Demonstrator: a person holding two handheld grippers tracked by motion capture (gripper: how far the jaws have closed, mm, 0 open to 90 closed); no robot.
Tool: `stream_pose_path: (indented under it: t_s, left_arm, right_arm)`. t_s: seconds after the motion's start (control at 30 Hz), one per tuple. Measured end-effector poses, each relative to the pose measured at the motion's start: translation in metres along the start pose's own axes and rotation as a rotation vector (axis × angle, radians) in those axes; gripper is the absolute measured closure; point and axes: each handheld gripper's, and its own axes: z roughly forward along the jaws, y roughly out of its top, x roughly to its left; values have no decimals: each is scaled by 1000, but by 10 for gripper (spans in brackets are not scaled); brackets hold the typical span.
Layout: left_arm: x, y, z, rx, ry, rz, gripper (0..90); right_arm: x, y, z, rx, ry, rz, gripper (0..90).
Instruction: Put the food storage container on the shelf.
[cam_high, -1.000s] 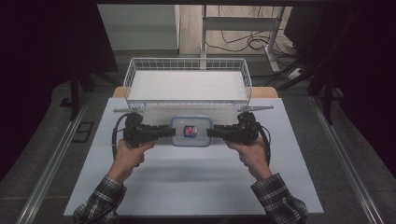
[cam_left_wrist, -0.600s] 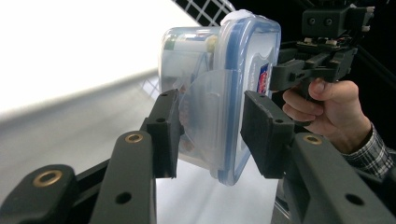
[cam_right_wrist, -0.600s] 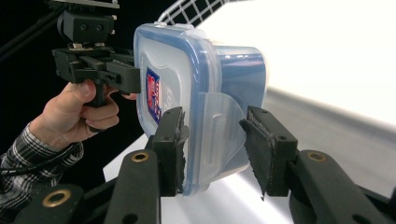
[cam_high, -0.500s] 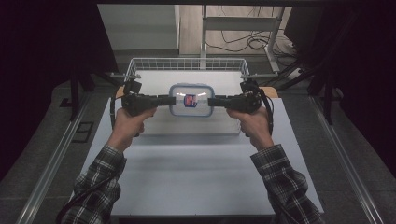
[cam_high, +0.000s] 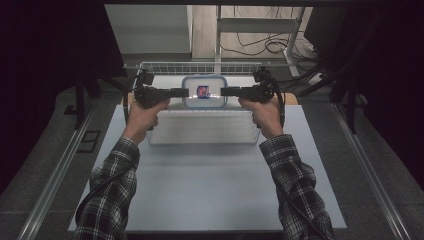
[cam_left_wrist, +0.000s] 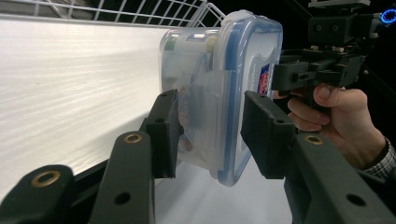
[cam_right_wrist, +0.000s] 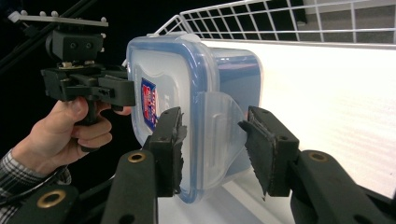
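Step in hand (judged): two-handed carry of a lidded plastic container (cam_high: 204, 92), held in the air over the wire basket (cam_high: 200, 68) at the far end of the desk (cam_high: 210, 185); looks bound for the basket's white floor.

Container position: between the two grippers, above the basket's middle, clear of the wire rim; not resting on anything I can see.

Left gripper (cam_high: 181, 92): fingers (cam_left_wrist: 161, 135) straddle the side clip on its end of the container. The near pad touches the box wall, while the other sits just beside the blue-edged lid. Clamped on the container, as far as the left gripper view shows.

Right gripper (cam_high: 226, 91): fingers (cam_right_wrist: 168, 149) either side of the opposite clip flap; one pad is on the lid face, the other close by the flap with a sliver of gap. Grip looks looser here, but it carries the box.

Doing it well: keep both hands level and moving together, and hold the squeeze inward until the base meets the floor. Lower it straight and watch the basket wires. Release both sides together.

Orientation: lid up toward the high camera, red-and-blue label (cam_high: 202, 91) showing on top.

Long axis: hard to call. The outline is nearly square with rounded corners, with the clip ends lying along the line between the grippers.
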Motion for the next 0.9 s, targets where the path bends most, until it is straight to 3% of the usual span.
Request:
stream_pose_path:
  t_s: [0.1,0.17,0.27,0.5,0.63,0.73,0.9]
  left_arm:
    - [2,1,1,-18,19,-2,565]
    - [0,3,1,-13,82,22,580]
    - [-2,3,7,9,137,36,564]
    - [-1,1,9,8,155,41,591]
    - [-3,2,11,7,154,45,557]
    - [-8,2,14,33,174,71,580]
    - [-10,3,19,45,178,83,566]
  right_arm:
    - [-2,1,2,-10,-2,9,561]
    - [-2,2,5,-10,-13,4,564]
    - [2,4,10,3,-56,-24,554]
    - [4,8,14,10,-121,-40,518]
    - [5,10,15,2,-157,-44,503]
    - [6,12,15,-5,-231,-67,477]
    - [8,14,14,-11,-241,-89,492]
